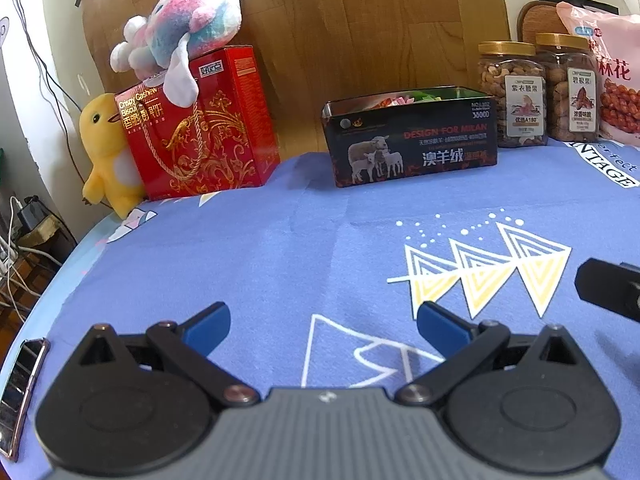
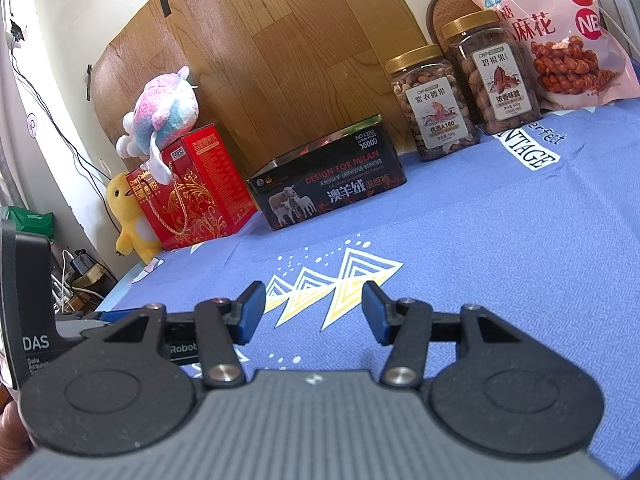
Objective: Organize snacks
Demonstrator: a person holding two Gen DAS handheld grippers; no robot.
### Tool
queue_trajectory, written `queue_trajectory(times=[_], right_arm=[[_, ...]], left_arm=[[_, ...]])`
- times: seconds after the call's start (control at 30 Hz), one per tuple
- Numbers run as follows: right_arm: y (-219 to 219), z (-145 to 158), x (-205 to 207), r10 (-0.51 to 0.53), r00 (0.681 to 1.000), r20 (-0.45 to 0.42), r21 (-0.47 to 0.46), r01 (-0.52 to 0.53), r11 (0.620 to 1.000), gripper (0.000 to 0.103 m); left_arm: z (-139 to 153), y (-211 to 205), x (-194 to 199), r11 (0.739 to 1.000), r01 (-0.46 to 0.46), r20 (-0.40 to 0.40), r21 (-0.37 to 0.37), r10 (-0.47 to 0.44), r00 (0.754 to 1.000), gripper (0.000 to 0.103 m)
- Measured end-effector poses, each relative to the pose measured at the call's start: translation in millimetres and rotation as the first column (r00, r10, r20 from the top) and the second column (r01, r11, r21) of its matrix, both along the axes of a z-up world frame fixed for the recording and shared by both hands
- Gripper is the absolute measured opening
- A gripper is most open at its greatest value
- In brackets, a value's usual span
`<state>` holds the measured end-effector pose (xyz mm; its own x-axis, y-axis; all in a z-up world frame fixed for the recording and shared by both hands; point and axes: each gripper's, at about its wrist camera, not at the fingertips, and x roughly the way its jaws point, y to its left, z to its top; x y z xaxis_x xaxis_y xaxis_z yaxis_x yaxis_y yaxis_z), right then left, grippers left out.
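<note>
At the far left edge of the worktop, which is covered by a blue cloth with white and yellow triangles, a yellow plush duck leans against a red biscuit box. A pink-and-blue plush toy sits on top of that box. Right of it, well apart, stands an open black tin printed with sheep; colourful snack packets show over its rim. Further right are 2 clear nut jars with gold lids, side by side and touching or nearly so, and behind them at the far right a pink snack bag leans upright. A wood-patterned board stands against the wall behind the tin.

At the near left edge a phone lies flat on the cloth.

The left gripper hangs over the bare cloth, its blue fingers spread wide with nothing between them. The right gripper, just beside it, has its fingers apart as well, empty, over the triangle print.
</note>
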<state>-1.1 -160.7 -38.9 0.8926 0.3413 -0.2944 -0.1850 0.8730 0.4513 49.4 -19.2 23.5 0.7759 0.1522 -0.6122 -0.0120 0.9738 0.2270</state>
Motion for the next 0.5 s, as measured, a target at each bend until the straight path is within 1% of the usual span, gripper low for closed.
queue_trajectory(times=[0.5], right_arm=[[0.1,-0.3,0.1,0.001,1.0,-0.001,0.0,-0.001,1.0,0.056]], left_arm=[[-0.2,-0.1,0.1,1.0,0.007,-0.009,-0.009,-0.008,1.0,0.103]])
